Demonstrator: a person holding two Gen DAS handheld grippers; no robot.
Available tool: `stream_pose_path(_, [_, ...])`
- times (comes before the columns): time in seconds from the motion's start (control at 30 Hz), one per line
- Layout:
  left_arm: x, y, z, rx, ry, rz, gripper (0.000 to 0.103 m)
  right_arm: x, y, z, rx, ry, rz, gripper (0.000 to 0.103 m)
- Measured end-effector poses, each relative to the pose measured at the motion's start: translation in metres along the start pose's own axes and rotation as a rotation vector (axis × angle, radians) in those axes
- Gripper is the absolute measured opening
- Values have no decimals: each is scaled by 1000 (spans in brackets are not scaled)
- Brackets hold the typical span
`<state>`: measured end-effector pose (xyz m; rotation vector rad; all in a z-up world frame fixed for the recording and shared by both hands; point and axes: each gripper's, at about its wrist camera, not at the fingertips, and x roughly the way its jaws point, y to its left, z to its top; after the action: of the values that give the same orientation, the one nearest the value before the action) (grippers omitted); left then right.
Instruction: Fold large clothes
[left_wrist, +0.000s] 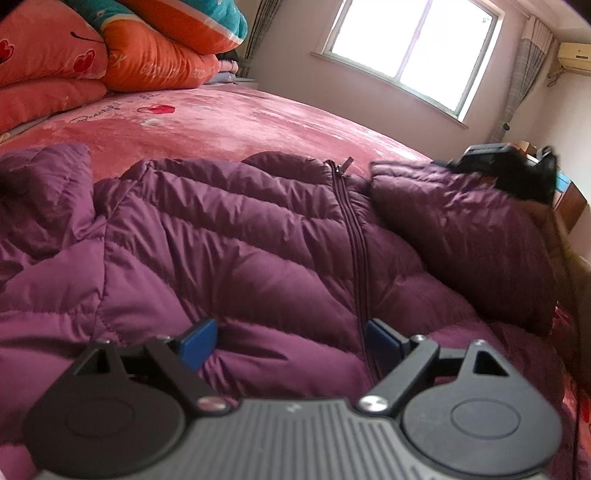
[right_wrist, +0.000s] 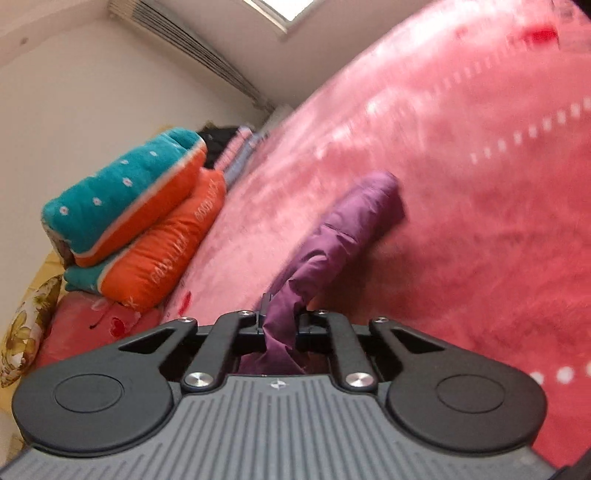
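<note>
Purple down jacket (left_wrist: 236, 236) fills centre frame, spread on the pink bed blanket (left_wrist: 258, 118). My right gripper (right_wrist: 282, 325) is clenched on its sleeve (right_wrist: 354, 218); my left gripper (left_wrist: 291, 343) hangs released over the hem. I judge it light, puffy, slick; pinch seams or cuffs.

Purple quilted jacket (left_wrist: 236, 236), pink bedspread (left_wrist: 236, 122)
</note>
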<state>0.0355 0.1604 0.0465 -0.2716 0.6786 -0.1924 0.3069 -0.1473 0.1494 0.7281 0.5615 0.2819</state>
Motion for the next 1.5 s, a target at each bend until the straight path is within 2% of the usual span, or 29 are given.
stream_pose_path(0.1, [-1, 2, 0, -5, -2, -5, 87, -30, 24, 10, -46, -84, -11, 11])
stream_pose_path(0.17, [-2, 3, 0, -12, -4, -7, 87, -52, 38, 19, -106, -134, -56, 10])
stream_pose_path(0.43, [-6, 5, 1, -39, -13, -6, 87, -144, 80, 49, -372, -373, -394, 10])
stream_pose_path(0.6, [-12, 9, 5, -77, -28, -13, 87, -158, 97, 44, -480, -440, -585, 10])
stream_pose_path(0.67, [-17, 12, 8, -91, -45, -20, 87, -152, 106, 39, -530, -455, -646, 10])
stream_pose_path(0.73, [-21, 15, 13, -101, -70, -24, 87, -143, 118, 30, -578, -463, -673, 10])
stream_pose_path(0.87, [-31, 26, 22, -136, -119, -20, 87, -123, 154, -1, -678, -479, -610, 10])
stream_pose_path(0.93, [-36, 35, 26, -168, -137, -14, 87, -115, 171, -19, -719, -487, -542, 10])
stream_pose_path(1.0, [-39, 44, 29, -196, -152, -5, 87, -100, 196, -45, -766, -448, -452, 10])
stream_pose_path(1.07, [-44, 53, 33, -223, -169, 2, 87, -86, 219, -82, -840, -387, -353, 10])
stream_pose_path(1.17, [-54, 71, 37, -295, -204, -19, 87, -63, 241, -148, -1018, -252, -263, 11])
stream_pose_path(1.27, [-66, 87, 39, -358, -244, -58, 87, -45, 240, -203, -1110, -93, -201, 11])
stream_pose_path(1.33, [-72, 95, 39, -384, -262, -91, 87, -34, 230, -230, -1140, -17, -185, 13])
stream_pose_path(1.4, [-76, 103, 38, -421, -276, -137, 87, -29, 219, -245, -1136, 53, -143, 24])
stream_pose_path(1.47, [-80, 110, 37, -457, -291, -168, 87, -27, 214, -253, -1144, 81, -140, 72])
stream_pose_path(1.5, [-82, 114, 36, -474, -299, -178, 87, -28, 211, -257, -1154, 102, -114, 80])
